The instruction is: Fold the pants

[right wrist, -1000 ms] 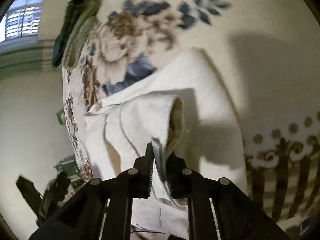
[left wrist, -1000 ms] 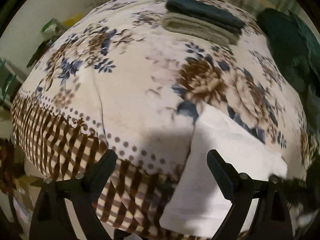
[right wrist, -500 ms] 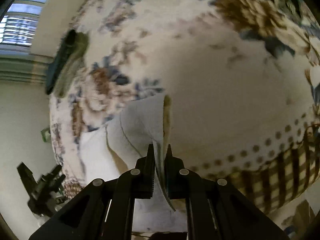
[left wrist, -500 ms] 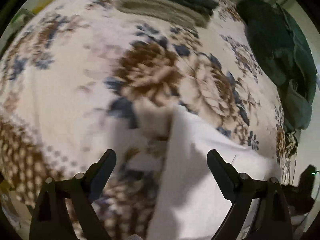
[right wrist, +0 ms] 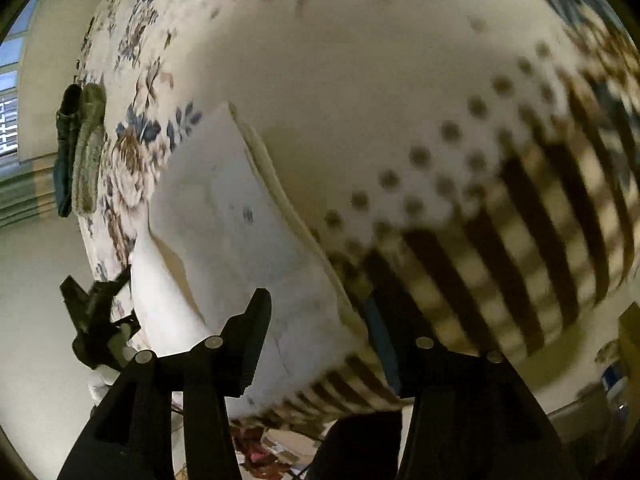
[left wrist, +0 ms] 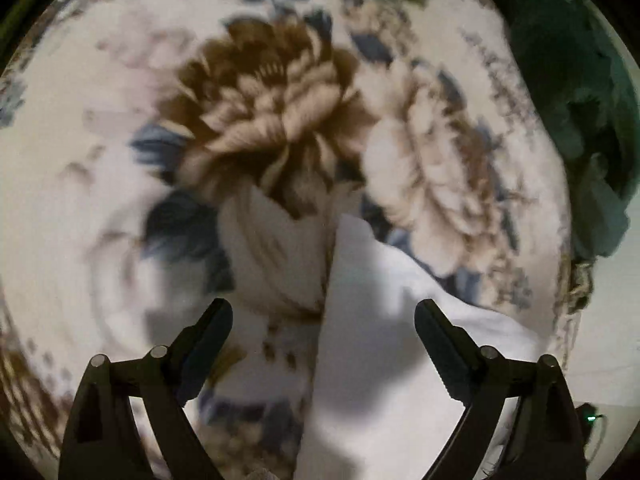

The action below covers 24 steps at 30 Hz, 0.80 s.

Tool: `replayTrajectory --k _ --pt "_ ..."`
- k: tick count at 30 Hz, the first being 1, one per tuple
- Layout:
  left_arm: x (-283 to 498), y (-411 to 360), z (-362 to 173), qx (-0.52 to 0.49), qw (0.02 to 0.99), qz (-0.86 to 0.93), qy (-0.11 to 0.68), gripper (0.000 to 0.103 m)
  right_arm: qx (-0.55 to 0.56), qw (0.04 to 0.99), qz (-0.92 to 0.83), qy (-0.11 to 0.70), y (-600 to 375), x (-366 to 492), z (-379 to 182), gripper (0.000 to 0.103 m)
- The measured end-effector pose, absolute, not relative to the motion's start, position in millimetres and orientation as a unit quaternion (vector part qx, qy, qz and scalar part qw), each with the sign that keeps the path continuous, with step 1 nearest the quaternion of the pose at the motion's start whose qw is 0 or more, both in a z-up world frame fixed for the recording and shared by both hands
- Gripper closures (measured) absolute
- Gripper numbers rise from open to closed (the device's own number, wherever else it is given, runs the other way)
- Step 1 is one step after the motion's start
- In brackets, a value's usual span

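Note:
White pants (left wrist: 384, 332) lie folded on a floral bed cover (left wrist: 280, 112); a raised fold (left wrist: 272, 256) stands just ahead of my left gripper. My left gripper (left wrist: 323, 316) is open and empty, low over the pants' near edge. In the right wrist view the pants (right wrist: 240, 232) lie flat near the bed's edge with layered edges on their right side. My right gripper (right wrist: 318, 320) is open and empty right above them. The left gripper (right wrist: 96, 316) shows at the pants' far left.
Folded dark blue and olive garments (right wrist: 78, 152) are stacked at the far side of the bed. A heap of dark green clothes (left wrist: 572, 92) lies at the right. The checked border (right wrist: 520, 216) marks the bed edge; floor clutter (right wrist: 276, 448) lies below.
My right gripper has opened and let go of the pants, which now lie flat. My left gripper has moved forward and lower over the bed.

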<state>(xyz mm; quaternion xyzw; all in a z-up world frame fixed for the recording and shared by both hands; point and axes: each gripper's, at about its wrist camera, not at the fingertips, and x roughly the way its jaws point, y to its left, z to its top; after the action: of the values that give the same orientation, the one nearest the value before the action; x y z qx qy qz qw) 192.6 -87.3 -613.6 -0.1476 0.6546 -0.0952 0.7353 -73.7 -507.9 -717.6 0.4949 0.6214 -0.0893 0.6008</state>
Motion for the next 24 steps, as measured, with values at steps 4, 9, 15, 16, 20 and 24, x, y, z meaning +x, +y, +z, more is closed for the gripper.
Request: replayTrajectory --k 4,9,15,16,20,24 --pt "152 -79 -580 -0.158 0.750 -0.105 0.634 0.010 0.514 0.601 -0.081 0.607 -491 -96 -715 0.050" --pt "96 -92 -573 -0.110 0.754 -0.098 0.640 0.010 0.527 0.595 -0.081 0.602 -459 -118 -700 0.050" --pt "66 -90 -607 -0.100 0.733 -0.072 0.669 0.010 0.541 0.586 -0.029 0.602 -409 -98 -717 0.064" --pt "65 -88 -614 -0.101 0.730 -0.070 0.672 0.008 0.534 0.595 -0.039 0.599 -409 -97 -719 0.073" --pt "64 -86 -631 -0.110 0.718 -0.075 0.683 0.006 0.512 0.609 -0.112 0.595 -424 -102 -730 0.085" --pt "67 -89 -619 -0.097 0.725 -0.077 0.678 0.006 0.522 0.597 -0.127 0.596 -435 -108 -736 0.085"
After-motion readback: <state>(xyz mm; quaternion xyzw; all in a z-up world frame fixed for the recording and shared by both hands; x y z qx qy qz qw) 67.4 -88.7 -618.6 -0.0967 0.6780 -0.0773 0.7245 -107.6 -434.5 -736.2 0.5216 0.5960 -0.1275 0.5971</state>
